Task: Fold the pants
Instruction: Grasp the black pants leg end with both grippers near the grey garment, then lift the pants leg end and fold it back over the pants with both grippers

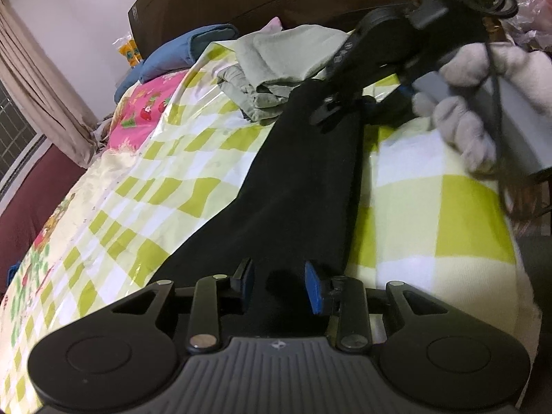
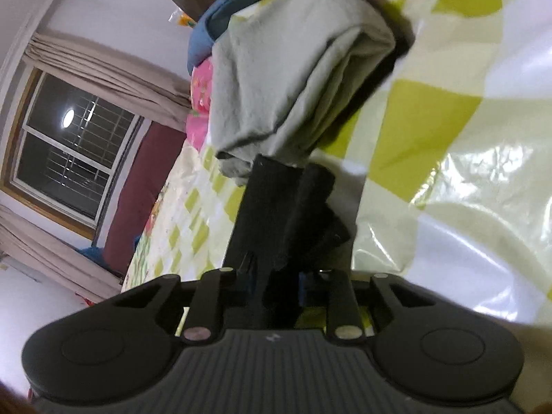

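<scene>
Pants (image 1: pixel 303 179) stretch between both claws — left claw (image 1: pixel 280 284) and right claw (image 2: pixel 276 277) each pinching fabric.

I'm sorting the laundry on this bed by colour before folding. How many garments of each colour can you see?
Black pants: 1, stretched between the left gripper and the right gripper.
Pale grey-green garments: 1 crumpled pile; I cannot tell how many pieces it holds.
Blue folded item near the headboard: 1; it may be bedding.
Total: 3 visible cloth items or piles.
</scene>
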{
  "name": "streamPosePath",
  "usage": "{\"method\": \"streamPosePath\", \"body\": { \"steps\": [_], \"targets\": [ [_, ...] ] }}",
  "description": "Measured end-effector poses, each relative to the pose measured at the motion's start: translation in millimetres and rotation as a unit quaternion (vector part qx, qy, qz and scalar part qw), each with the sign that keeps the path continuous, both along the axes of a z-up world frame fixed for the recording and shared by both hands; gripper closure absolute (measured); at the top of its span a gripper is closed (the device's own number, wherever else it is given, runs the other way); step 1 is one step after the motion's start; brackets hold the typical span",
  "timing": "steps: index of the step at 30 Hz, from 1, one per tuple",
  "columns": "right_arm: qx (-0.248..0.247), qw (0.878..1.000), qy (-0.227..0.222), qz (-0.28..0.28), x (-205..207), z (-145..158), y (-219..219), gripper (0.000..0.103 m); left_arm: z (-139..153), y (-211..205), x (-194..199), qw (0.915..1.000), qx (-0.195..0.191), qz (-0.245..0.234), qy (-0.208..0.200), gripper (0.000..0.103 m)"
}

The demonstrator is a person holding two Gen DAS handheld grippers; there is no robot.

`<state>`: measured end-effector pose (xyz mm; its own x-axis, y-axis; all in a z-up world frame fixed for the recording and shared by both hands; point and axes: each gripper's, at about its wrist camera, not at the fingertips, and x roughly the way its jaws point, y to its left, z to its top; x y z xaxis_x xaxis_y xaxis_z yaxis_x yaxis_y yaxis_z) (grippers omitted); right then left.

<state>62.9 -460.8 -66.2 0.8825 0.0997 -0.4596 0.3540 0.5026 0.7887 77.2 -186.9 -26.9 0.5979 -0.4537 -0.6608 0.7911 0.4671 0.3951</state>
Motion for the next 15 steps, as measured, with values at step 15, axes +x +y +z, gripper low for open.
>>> {"method": "streamPosePath", "body": {
  "steps": [15],
  "targets": [
    [-0.087,0.993,-0.054,0.061,-2.1,92.4,63.6,0.094,8.1,38.8,0.7,0.9922,-0.085,0.049,0.077,0.054]
  ]
}}
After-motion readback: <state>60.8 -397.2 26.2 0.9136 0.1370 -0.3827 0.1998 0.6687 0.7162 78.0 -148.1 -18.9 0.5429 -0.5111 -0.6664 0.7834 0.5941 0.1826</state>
